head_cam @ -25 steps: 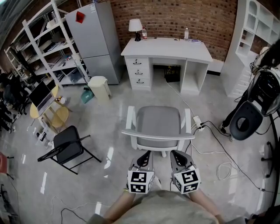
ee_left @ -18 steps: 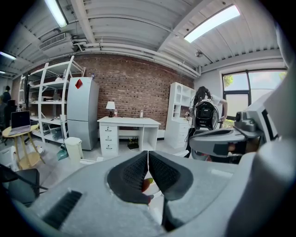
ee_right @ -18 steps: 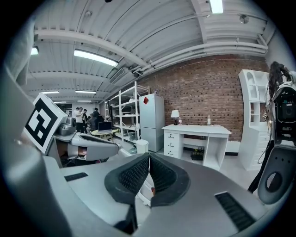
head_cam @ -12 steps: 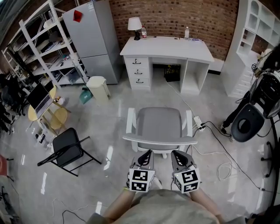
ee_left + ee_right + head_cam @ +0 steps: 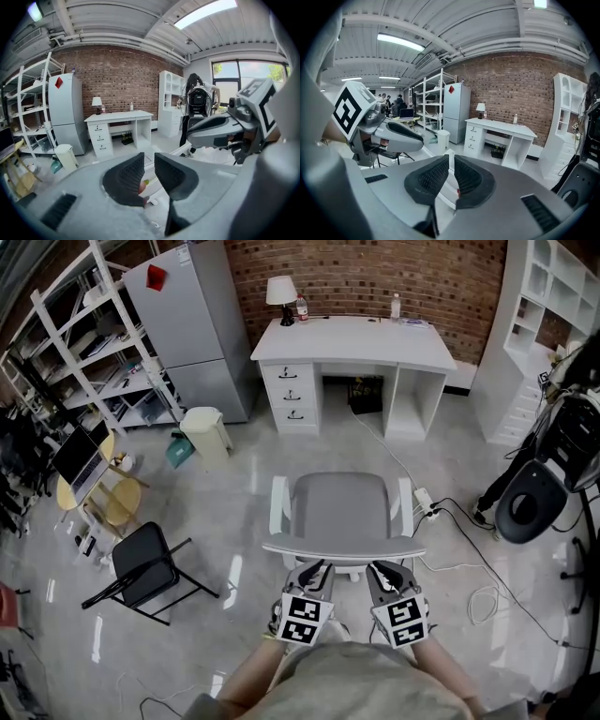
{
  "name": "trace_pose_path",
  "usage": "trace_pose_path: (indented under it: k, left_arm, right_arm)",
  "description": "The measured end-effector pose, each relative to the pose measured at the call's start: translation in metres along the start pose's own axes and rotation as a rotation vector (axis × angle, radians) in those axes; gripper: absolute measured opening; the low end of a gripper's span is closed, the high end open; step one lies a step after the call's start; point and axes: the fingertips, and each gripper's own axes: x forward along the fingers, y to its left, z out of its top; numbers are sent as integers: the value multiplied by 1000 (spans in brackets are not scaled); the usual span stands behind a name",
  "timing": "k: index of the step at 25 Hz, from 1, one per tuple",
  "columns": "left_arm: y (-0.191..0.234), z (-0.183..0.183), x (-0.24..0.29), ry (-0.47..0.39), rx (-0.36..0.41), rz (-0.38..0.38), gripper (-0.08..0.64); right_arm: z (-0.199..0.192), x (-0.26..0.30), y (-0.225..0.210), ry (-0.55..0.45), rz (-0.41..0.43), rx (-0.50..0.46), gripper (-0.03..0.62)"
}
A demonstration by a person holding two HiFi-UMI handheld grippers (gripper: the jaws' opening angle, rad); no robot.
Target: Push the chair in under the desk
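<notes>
Two grippers hang at the chair's backrest (image 5: 342,547), on its side away from the desk (image 5: 356,338). Our left gripper (image 5: 313,570) has just been opening its jaws to a narrow gap, with nothing between them; our right gripper (image 5: 381,571) has its jaws closed and empty. The chair (image 5: 342,507) stands well apart from the desk, facing its kneehole. We judge the push is only beginning: next, both grippers need to press the backrest and drive straight toward the desk.
</notes>
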Motion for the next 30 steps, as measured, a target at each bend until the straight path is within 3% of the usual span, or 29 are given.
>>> trace_pose_path:
  k: [2,4,8,15,18,23,30]
  left_arm:
    - [1,-6,7,24,22,-23,90]
    - [0,-8,14,56,59,-52,123]
    - [1,-12,24,127,176,-117,164]
    - [5,-21,36,236,357,-231,169]
    - [6,-28,41,281,456,-274,169]
    - [13,-33,52,340,625,-309,169]
    - [14,-55,64,412,832,-363,167]
  right_arm:
    - [-3,6,-1,24,16,-9,31]
    - [-7,11,-4,50,27,-25,90]
    - [-10,22,-12,98,42,-109,95]
    - [-22,35,-15,222,143,-350,106]
    - [-32,40,-11,284,219,-433,109]
    - [-40,53,-11,359,279,-596,109]
    - [-64,63,-7,461,348,-732,109]
